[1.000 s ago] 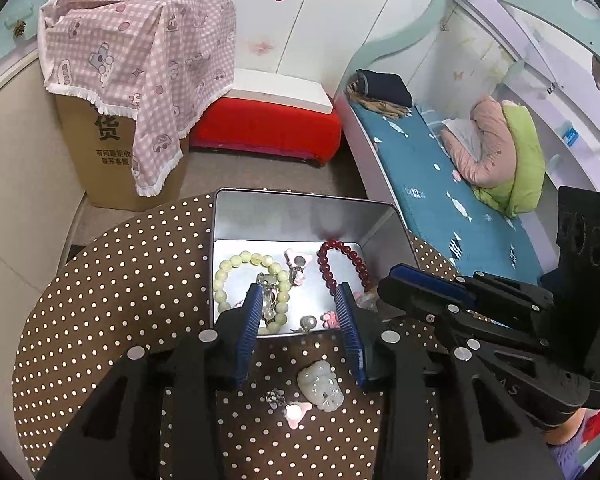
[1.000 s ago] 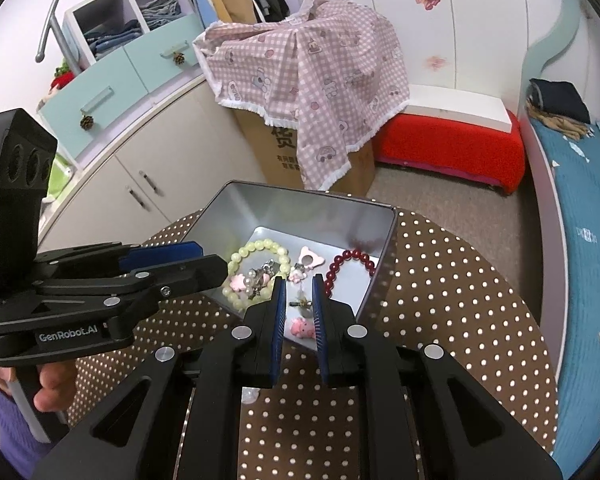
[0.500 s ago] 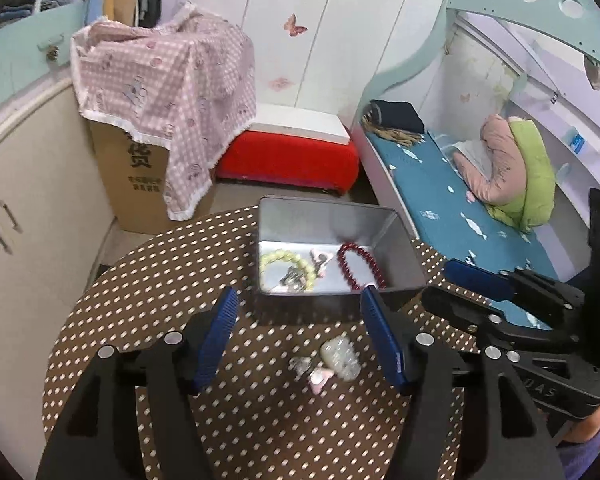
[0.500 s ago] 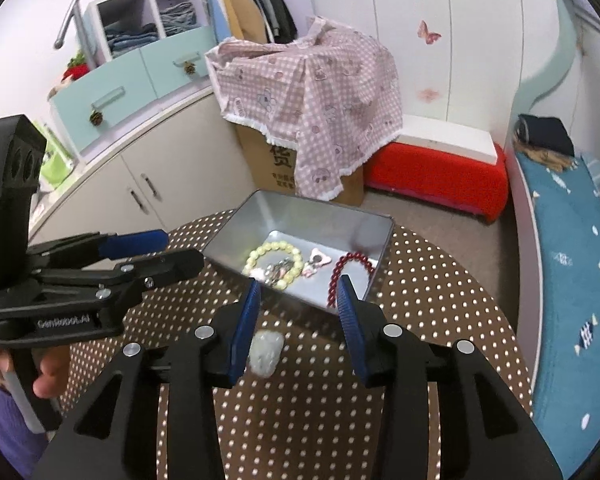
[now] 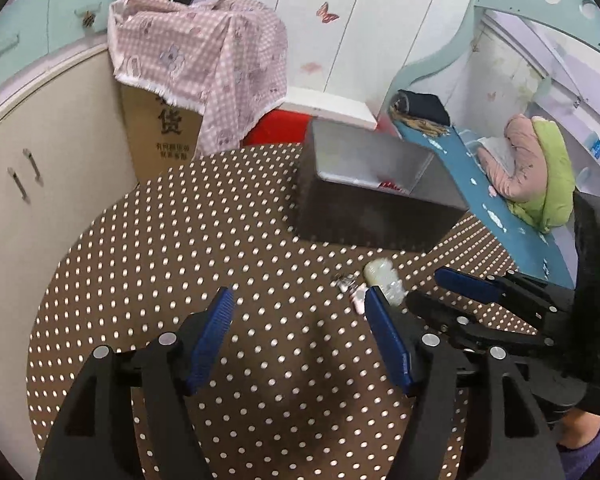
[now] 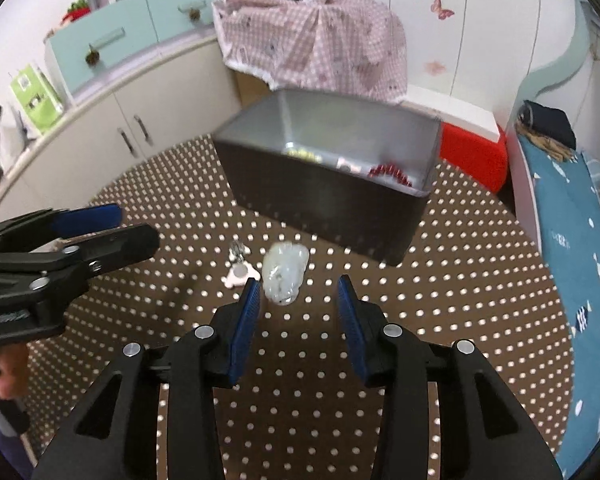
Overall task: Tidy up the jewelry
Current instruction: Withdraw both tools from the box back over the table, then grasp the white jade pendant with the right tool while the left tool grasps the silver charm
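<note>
An open metal tin (image 5: 372,216) (image 6: 320,208) stands on the round brown dotted table (image 5: 180,240). A red bead bracelet (image 6: 390,172) and a pale green bracelet (image 6: 304,155) show inside it. In front of the tin lie a pale jade pendant (image 6: 286,270) (image 5: 382,276), a small pink charm (image 6: 238,274) and a clear crystal piece (image 6: 236,249). My right gripper (image 6: 297,284) (image 5: 426,288) is open just short of the pendant and holds nothing. My left gripper (image 5: 298,296) (image 6: 136,226) hovers over bare table left of these pieces, its jaws opening and empty.
Beyond the table stand a cardboard box under a pink checked cloth (image 5: 204,52), a red stool (image 6: 472,152) and cream cabinets (image 5: 28,176). A bed with a blue sheet (image 6: 572,208) runs along the right. A hand (image 6: 8,372) holds the left gripper.
Both grippers have drawn back from over the tin to the near side of the table and sunk lower. Both have spread their jaws; the right was almost shut a second ago.
</note>
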Demonstrator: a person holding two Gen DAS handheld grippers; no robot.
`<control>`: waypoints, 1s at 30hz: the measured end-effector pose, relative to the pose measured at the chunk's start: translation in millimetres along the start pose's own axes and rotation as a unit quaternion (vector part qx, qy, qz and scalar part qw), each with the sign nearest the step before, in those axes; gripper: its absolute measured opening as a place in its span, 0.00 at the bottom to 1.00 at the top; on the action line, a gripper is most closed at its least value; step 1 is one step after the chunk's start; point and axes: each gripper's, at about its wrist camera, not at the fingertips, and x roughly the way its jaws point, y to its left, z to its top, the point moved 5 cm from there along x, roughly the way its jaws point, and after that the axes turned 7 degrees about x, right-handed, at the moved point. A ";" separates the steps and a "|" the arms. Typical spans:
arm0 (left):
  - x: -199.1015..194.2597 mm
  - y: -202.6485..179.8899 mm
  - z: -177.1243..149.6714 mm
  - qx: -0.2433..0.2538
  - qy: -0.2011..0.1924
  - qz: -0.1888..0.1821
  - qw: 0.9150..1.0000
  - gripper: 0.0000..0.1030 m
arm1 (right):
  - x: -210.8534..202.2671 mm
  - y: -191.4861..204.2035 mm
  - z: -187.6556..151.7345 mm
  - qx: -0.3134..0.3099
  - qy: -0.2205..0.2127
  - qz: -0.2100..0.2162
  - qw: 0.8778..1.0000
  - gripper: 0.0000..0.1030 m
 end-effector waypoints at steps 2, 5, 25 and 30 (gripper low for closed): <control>2.7 1.5 -3.8 -0.001 0.003 -0.002 1.000 0.64 | 6.2 2.1 -1.3 -0.001 0.004 0.001 1.000 0.39; 6.4 3.7 -4.9 -0.003 0.007 -0.003 1.000 0.64 | 13.8 3.7 -2.2 0.001 0.008 0.002 1.000 0.39; 31.5 -33.1 -0.5 0.034 0.022 -0.011 0.999 0.64 | 12.1 -10.3 -0.9 -0.018 -0.004 0.000 1.000 0.25; 45.1 -49.1 2.7 0.061 0.032 0.012 0.998 0.64 | 3.6 -36.2 -7.4 0.006 -0.004 0.001 1.000 0.25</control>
